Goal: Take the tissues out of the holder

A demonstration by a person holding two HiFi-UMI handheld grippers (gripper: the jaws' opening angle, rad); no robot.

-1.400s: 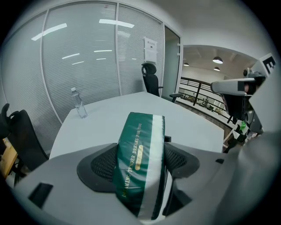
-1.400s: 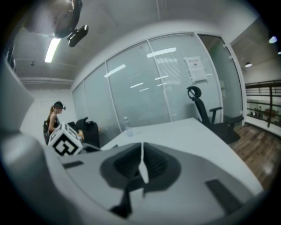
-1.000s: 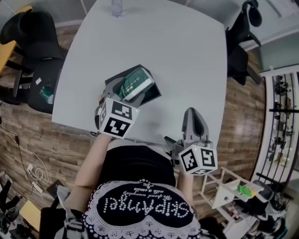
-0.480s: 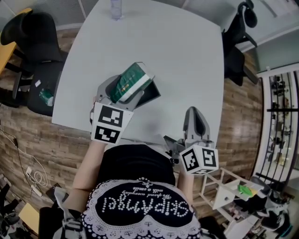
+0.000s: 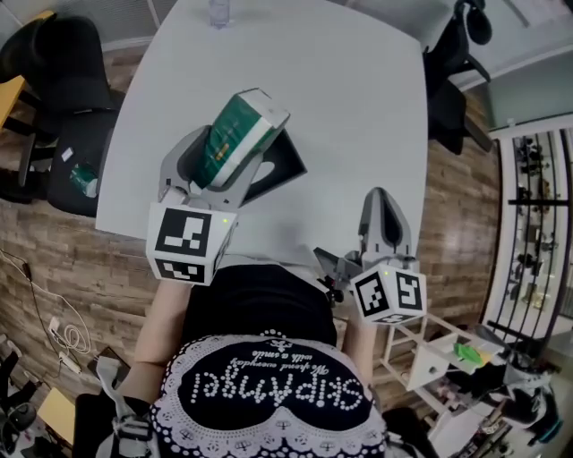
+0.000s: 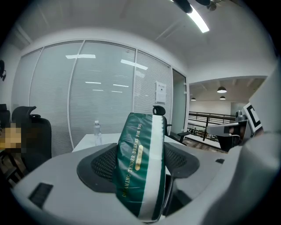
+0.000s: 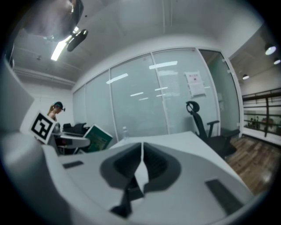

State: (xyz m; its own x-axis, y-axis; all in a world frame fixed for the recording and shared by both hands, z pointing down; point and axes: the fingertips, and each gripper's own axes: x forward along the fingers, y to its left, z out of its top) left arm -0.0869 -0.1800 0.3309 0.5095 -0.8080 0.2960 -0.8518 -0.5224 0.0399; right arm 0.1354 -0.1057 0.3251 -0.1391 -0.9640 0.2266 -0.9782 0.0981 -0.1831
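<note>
The tissues are a green and white pack [image 5: 238,132], held up in the air with my left gripper [image 5: 231,152] shut on it. In the left gripper view the pack [image 6: 139,167] stands upright between the two dark pads [image 6: 102,165]. The black holder [image 5: 285,166] lies on the white table [image 5: 349,107], just beyond and below the pack. My right gripper [image 5: 383,215] hangs over the table's near edge, jaws pressed together with nothing in them [image 7: 142,159]. From the right gripper view the pack [image 7: 99,138] shows at the far left.
A clear water bottle [image 5: 219,11] stands at the table's far edge. Black office chairs stand at the left [image 5: 63,80] and the far right [image 5: 461,80]. A white rack [image 5: 448,358] with small items sits on the wooden floor at the lower right.
My left gripper has lifted the tissue pack up and out of the black holder, tilting it more upright. The right gripper has hardly moved.
</note>
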